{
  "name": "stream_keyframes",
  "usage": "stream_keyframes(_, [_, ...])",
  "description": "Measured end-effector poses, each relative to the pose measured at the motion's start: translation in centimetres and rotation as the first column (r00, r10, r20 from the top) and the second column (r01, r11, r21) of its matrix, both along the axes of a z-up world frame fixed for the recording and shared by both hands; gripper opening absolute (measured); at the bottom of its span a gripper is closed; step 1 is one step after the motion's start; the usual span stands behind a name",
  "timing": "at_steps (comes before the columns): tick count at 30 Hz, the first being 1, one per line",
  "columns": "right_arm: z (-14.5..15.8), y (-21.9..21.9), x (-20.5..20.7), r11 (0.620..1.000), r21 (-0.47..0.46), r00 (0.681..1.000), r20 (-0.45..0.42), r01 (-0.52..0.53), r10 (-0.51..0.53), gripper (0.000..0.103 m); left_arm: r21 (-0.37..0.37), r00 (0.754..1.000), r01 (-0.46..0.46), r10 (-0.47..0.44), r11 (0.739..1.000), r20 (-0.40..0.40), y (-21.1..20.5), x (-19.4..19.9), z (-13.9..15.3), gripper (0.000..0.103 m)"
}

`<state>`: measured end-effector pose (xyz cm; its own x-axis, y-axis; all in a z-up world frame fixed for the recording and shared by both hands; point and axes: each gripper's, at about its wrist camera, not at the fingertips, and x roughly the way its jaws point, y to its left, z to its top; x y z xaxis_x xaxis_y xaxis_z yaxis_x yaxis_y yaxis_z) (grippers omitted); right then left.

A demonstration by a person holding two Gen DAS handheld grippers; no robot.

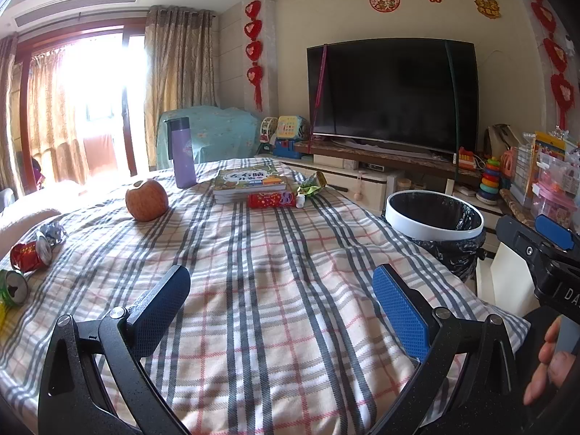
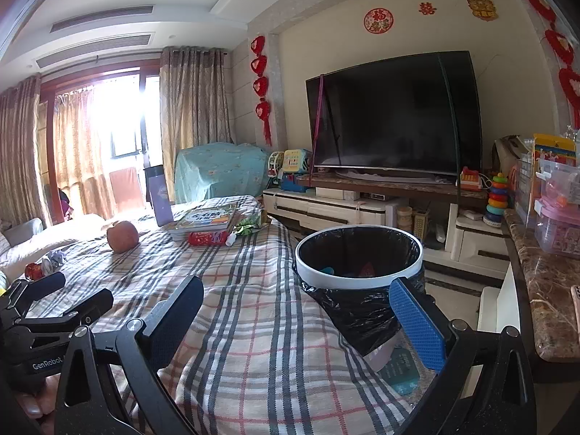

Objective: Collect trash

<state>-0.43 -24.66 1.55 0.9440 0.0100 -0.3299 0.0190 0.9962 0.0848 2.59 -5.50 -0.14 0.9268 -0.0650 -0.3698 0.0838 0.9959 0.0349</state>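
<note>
- Both jaws stand wide apart and hold nothing: the left gripper [image 1: 281, 295] and right gripper [image 2: 295, 313] hover low over the plaid cloth [image 1: 275, 253].
- At 9 o'clock in the left view lie the nearest trash: a green can [image 1: 14, 286], a red can [image 1: 30, 253] and a foil wad [image 1: 52, 233] just beside it.
- At 3 o'clock, off the cloth's edge, stands the bin [image 2: 359, 257], lined with a black bag and already holding some bits.
- Further, at 11 o'clock, sits a bitten apple [image 1: 146, 199]; at 12 o'clock a green wrapper [image 1: 311, 185] lies beside the books [image 1: 250, 183], with a red box [image 1: 272, 199] in front of them.
- My judgement: the left gripper should swing to the cans, close across a can's round side, not its ends, and lift clear before crossing to the bin.
- Readable writing: "GenRobot" on the left gripper's body in the right view, and "DA" on the right one's; the book's title is too small to read.
</note>
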Motion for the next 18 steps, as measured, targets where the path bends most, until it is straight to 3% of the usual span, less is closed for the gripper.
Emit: stream_keyframes(18, [0.14, 0.25, 0.09, 1.0, 0.01, 1.0, -0.002, -0.013, 0.013, 0.103, 0.004, 1.0, 0.019, -0.019, 1.0, -0.008, -0.35, 0.42, -0.33, 0.103])
